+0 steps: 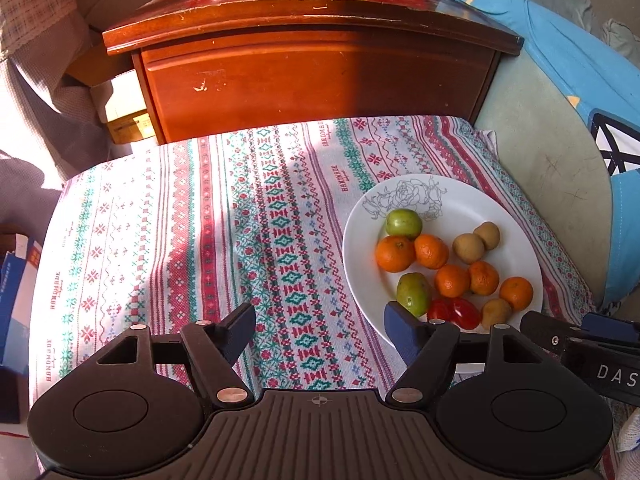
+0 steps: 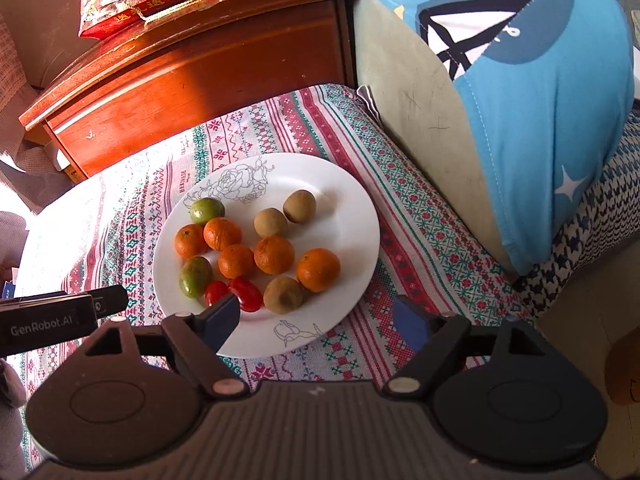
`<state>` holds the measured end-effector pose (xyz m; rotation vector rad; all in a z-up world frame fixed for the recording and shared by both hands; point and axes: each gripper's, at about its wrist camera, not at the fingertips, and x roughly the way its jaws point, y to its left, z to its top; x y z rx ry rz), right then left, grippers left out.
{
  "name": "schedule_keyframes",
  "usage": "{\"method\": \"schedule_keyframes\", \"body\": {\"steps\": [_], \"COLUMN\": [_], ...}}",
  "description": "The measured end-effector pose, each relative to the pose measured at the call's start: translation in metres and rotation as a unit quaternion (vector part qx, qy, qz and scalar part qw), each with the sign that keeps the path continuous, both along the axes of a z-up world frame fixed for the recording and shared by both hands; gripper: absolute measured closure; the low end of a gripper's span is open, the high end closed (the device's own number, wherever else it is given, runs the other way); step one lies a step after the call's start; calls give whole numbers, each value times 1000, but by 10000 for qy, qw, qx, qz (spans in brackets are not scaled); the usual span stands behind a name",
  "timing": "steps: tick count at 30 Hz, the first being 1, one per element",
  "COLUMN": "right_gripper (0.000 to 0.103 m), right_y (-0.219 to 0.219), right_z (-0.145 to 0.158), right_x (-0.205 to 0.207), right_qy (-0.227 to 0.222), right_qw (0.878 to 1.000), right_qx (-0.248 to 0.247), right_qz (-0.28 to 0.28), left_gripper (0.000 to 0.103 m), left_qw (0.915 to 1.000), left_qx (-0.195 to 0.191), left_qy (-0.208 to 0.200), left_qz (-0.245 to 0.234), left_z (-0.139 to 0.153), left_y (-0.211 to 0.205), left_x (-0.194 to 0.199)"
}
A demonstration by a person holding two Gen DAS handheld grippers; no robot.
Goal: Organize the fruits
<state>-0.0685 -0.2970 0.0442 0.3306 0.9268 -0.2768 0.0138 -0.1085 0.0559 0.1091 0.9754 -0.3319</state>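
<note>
Presently the mixed fruits (image 2: 256, 252) are being kept heaped on the white plate (image 2: 352, 216) on the patterned cloth (image 1: 200, 240), while the right gripper (image 2: 320, 320) and left gripper (image 1: 320, 328) are being held wide-fingered and empty beside it, seemingly for sorting.

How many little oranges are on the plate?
5 small oranges on the white plate: two side by side at the left, two in the middle, one at the right. None looks hidden.
</note>
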Motion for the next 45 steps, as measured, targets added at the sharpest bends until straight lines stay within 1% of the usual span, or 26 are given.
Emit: {"method": "schedule_keyframes", "body": {"steps": [7,14,17,20,26,38,45], "right_gripper": [18,17,17,17,17,17,17], "right_y": [1,-1,-1,-1,2,1,2], "right_z": [-4,-11,-14,-14,-17,-18,-19], "right_x": [3,7,8,9,11,11,12], "right_qy": [171,375,464,490,573,582,590], "right_qw": [9998,9990,9984,9984,9980,9978,9977], "right_qx": [-101,-197,-217,-209,-208,-220,-229], "right_qz": [-53,-170,-219,-205,-146,-216,-222], "left_gripper": [29,28,28,24,23,22,22], "left_qw": [9999,9992,9991,9990,9988,9978,9974], "left_qx": [109,303,310,346,392,598,674], "left_qy": [114,209,249,250,255,254,238], "left_qz": [28,121,148,152,108,130,57], "left_z": [-4,-9,-11,-11,-12,-16,-18], "left_y": [-5,-10,-12,-15,-18,-20,-23], "left_x": [1,1,2,2,1,2,0]}}
